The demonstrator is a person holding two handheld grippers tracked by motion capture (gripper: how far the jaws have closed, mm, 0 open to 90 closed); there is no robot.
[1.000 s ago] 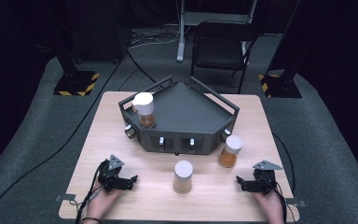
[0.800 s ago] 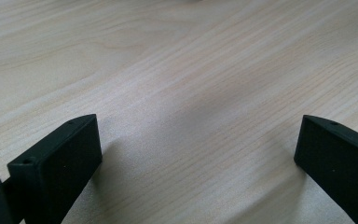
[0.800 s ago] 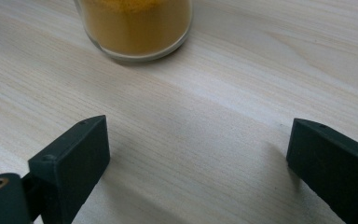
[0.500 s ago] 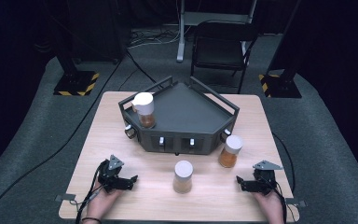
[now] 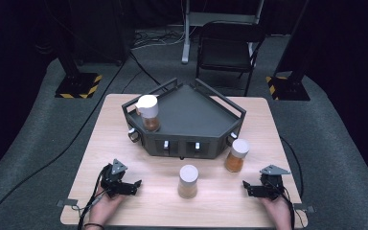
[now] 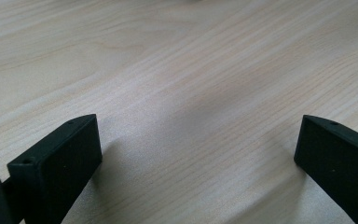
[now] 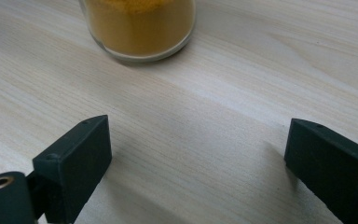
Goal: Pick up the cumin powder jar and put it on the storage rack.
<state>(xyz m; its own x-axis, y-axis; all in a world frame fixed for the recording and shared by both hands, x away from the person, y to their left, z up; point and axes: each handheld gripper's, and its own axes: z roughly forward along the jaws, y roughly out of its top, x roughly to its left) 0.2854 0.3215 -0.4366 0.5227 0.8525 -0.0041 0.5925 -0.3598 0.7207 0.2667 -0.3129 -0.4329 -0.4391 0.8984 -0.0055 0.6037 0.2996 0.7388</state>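
No readable writing here: the three jars carry plain white lids, and any labels are too small to make out. Nothing has shifted since the earlier frames either; both grippers sit where they were and every jar holds its spot.

Down at the near left of the pale wooden surface [image 5: 124, 129], the left gripper [image 5: 133, 184] rests in the person's left hand [image 5: 106, 206], its black fingers [image 6: 56, 168] spread wide with bare wood grain between them. Over on the near right, the right gripper [image 5: 247, 186] lies in the right hand [image 5: 278, 207], fingers [image 7: 72, 163] likewise spread wide and pinching nothing.

Straight ahead of the right gripper in its own view stands a clear glass jar of orange-yellow powder [image 7: 140, 28], upright on the surface, well apart from the fingertips. In the high view a white-lidded jar of orange powder [image 5: 188, 182] stands upright between the two grippers, near the front edge. A second white-lidded jar of darker orange spice [image 5: 236, 155] stands just beside the right front corner of the dark grey angular tray with raised rails [image 5: 196, 120]. A third white-lidded jar [image 5: 148, 113] stands upright on the tray's left corner.
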